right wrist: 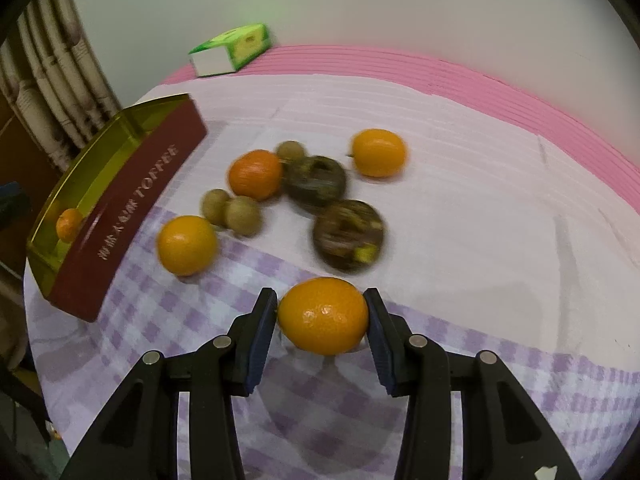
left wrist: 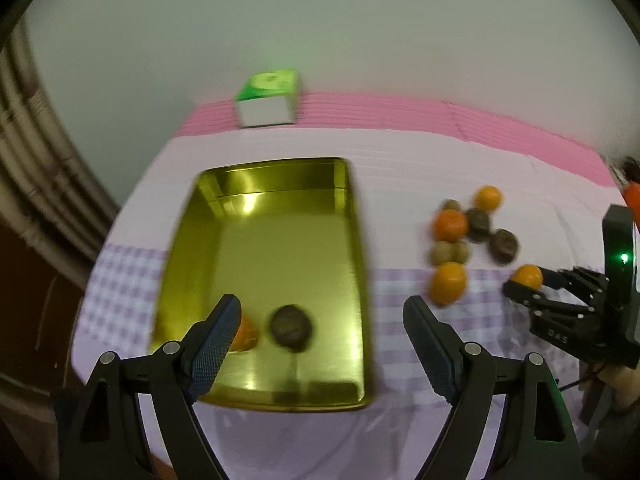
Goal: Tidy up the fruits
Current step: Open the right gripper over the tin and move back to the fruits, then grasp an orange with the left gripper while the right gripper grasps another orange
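Observation:
A gold tin tray [left wrist: 264, 248] lies on the cloth with a dark brown fruit [left wrist: 291, 327] and an orange [left wrist: 245, 332] at its near end. Above that end my left gripper [left wrist: 320, 330] hangs open, with nothing between its fingers. My right gripper [right wrist: 322, 316] is shut on a yellow-orange citrus [right wrist: 323, 315], both pads pressing its sides just above the checked cloth. The same gripper [left wrist: 524, 286] and citrus [left wrist: 528, 276] show at the right edge of the left wrist view. Beyond them lies a loose cluster: oranges [right wrist: 187, 245] [right wrist: 255, 174] [right wrist: 379, 153], small green-brown fruits [right wrist: 242, 215] and dark brown fruits [right wrist: 348, 235] [right wrist: 314, 182].
The tray's maroon side wall [right wrist: 132, 208] reads TOFFEE and stands left of the fruit cluster. A green and white box [right wrist: 230, 50] sits at the table's far edge against a pale wall. The pink-bordered cloth [right wrist: 480, 184] is bare to the right. A curtain [right wrist: 52, 80] hangs at left.

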Demonstrator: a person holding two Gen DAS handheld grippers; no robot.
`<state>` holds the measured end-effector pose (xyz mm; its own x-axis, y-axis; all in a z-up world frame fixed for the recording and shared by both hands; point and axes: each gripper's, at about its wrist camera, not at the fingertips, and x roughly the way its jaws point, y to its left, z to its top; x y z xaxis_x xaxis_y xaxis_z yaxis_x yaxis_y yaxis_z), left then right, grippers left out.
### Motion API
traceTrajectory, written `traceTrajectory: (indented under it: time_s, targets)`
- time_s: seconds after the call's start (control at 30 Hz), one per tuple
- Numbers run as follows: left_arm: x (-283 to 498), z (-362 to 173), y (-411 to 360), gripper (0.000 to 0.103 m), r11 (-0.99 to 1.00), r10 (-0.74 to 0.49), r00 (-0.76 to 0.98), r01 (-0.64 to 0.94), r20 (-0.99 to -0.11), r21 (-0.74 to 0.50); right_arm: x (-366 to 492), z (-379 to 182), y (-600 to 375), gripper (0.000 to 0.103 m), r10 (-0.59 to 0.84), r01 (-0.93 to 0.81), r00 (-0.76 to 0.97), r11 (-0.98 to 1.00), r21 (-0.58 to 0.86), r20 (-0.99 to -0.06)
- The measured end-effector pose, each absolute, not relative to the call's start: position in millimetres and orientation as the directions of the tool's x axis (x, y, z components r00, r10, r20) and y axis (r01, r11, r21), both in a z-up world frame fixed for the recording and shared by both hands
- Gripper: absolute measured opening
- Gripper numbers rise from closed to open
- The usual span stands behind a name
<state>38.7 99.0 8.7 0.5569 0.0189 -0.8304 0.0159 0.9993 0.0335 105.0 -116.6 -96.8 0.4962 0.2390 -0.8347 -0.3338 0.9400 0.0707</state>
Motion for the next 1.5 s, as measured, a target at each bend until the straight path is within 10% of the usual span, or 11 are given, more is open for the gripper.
traceTrajectory:
  time_s: [0.63,1.2,1.5]
  targets:
    - [88,-43,23,0.082,0.99,-0.071,0.435,0.143,-0.898,-0.009,104,-99,-181,0.041,0.176,-0.209,0.52,0.975,0.075,-0.836]
    - [111,-70,12,0.04,0.987,-0.102,0.364,0.157,-0.926,-0.047,104,-100,-180,0.041,0.182,-0.207,0.518,0.975,0.084,-0.836]
    - [106,-68,14,0.039,0.985,-0.119,0.367,0.157,-0.923,-0.064,104,-100,-179,0.041,0.177,-0.209,0.52,0.975,0.077,-0.836]
